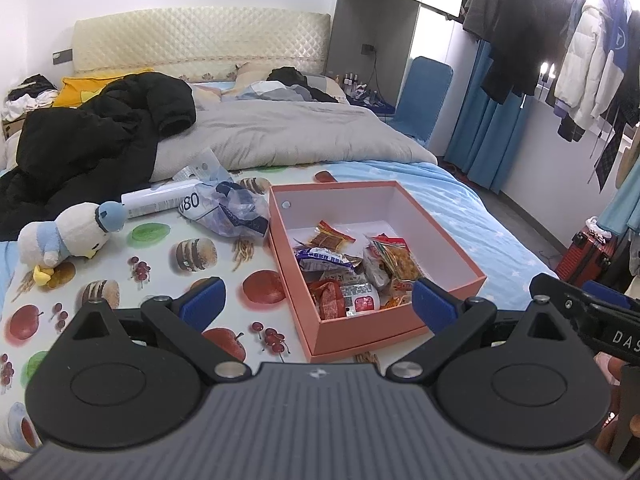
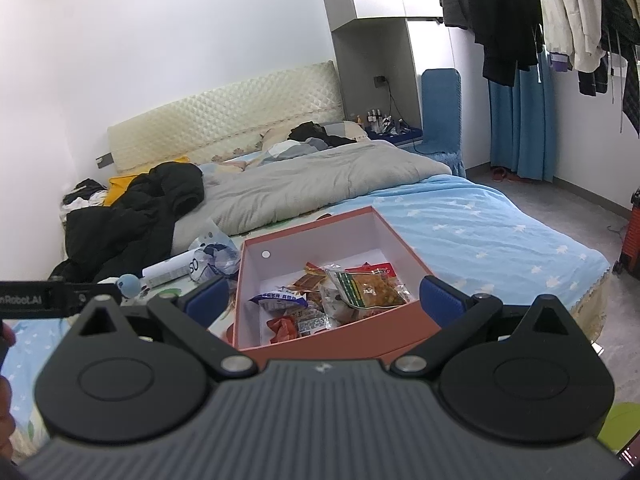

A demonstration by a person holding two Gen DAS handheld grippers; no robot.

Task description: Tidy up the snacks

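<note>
On the bed [image 1: 460, 196], just ahead of both my grippers, sits the salmon box [image 1: 444, 240] with the snack packets [image 1: 352, 268] heaped at its near end. My left gripper [image 1: 318, 300] hangs wide and empty over the box's near-left corner; my right gripper [image 2: 324, 300] is equally wide and holds nothing, straddling the near wall. A crumpled plastic bag [image 1: 232, 208], possibly empty, lies left of the box.

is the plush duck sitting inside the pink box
No, the plush duck lies on the printed mat left of the pink box, which holds only snack packets.
</note>
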